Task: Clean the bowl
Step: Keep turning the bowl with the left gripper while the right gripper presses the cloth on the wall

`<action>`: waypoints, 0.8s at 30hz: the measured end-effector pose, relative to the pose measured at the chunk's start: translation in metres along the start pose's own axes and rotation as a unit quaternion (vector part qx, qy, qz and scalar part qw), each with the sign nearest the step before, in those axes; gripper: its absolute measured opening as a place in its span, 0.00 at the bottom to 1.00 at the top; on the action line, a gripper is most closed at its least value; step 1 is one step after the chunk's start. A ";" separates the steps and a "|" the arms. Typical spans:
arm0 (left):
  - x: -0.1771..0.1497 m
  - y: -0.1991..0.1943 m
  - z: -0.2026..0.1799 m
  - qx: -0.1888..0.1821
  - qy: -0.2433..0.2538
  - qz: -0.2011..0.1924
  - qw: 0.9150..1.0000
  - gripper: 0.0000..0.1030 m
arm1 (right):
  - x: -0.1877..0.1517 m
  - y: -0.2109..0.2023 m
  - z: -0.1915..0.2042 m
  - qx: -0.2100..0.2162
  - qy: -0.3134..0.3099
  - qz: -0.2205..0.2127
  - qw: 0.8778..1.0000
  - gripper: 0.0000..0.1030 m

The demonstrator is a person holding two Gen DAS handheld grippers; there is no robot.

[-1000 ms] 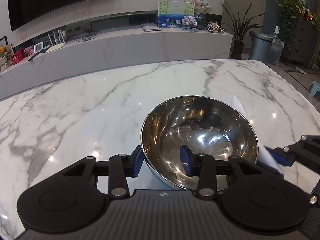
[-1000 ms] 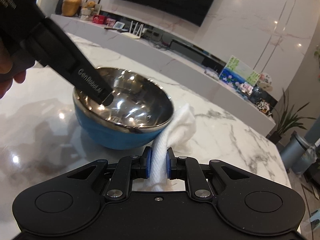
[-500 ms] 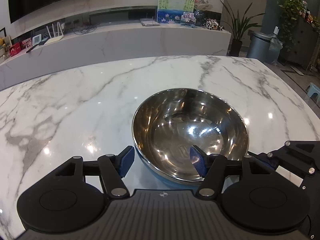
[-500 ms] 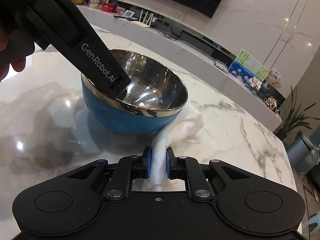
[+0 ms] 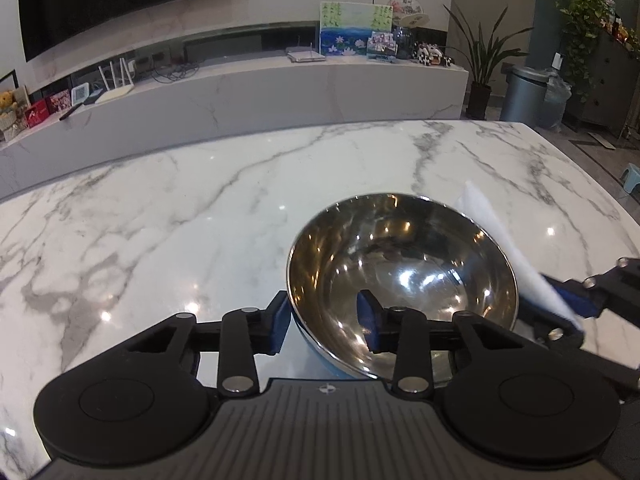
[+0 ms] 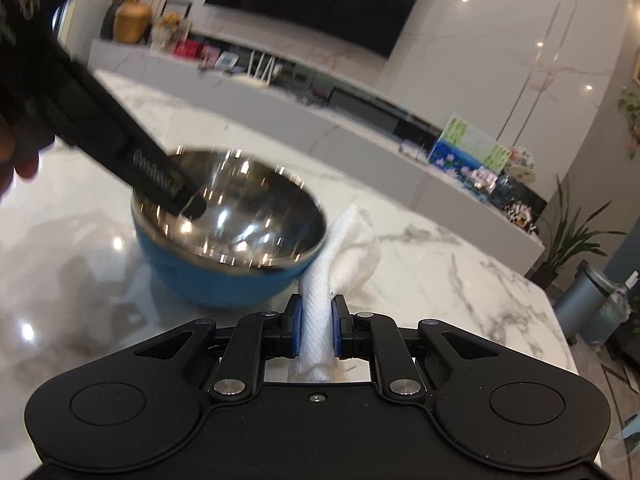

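Note:
A steel bowl with a blue outside stands on the marble table. My left gripper straddles its near rim, one pad against the blue outer wall, the other pad against the inner wall; the jaws are closing on the rim. In the right wrist view one of its fingers reaches into the bowl. My right gripper is shut on a rolled white cloth, just right of the bowl; its loose end lies beside the bowl. The left wrist view shows that cloth at the bowl's right rim.
A person's hand holds the left gripper at the far left. Beyond the table runs a long marble sideboard with a router, pictures and small items. A plant and a grey bin stand at the right.
The left jaws spread wider half a second ago and have since narrowed around the bowl's rim. The right gripper keeps its hold on the cloth and has shifted slightly beside the bowl.

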State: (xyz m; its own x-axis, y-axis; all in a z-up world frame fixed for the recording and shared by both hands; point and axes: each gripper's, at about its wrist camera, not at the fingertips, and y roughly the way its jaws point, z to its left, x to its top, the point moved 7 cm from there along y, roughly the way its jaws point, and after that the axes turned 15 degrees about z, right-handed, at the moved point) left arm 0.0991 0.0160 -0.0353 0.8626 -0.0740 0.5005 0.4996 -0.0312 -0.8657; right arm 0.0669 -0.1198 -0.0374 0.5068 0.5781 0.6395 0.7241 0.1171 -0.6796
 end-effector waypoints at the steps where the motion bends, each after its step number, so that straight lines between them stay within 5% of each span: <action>1: 0.000 0.000 -0.001 0.001 0.001 0.000 1.000 0.33 | 0.000 -0.001 0.000 0.002 0.000 -0.001 1.000 0.12; 5: -0.002 -0.001 0.000 -0.002 -0.004 0.001 1.000 0.34 | -0.002 0.000 0.003 0.009 -0.008 0.006 1.000 0.12; 13: -0.009 -0.002 0.002 -0.023 -0.019 0.019 0.999 0.52 | -0.007 0.008 0.016 0.029 -0.031 0.029 0.999 0.12; 24: -0.011 0.002 0.003 -0.029 -0.021 0.027 0.999 0.51 | -0.010 0.013 0.019 0.047 -0.045 0.042 0.997 0.12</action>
State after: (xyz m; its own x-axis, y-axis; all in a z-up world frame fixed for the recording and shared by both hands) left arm 0.0907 0.0197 -0.0424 0.8916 -0.0361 0.4513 0.4472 -0.0857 -0.8903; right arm 0.0620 -0.1090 -0.0597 0.5164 0.6594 0.5464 0.6315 0.1377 -0.7631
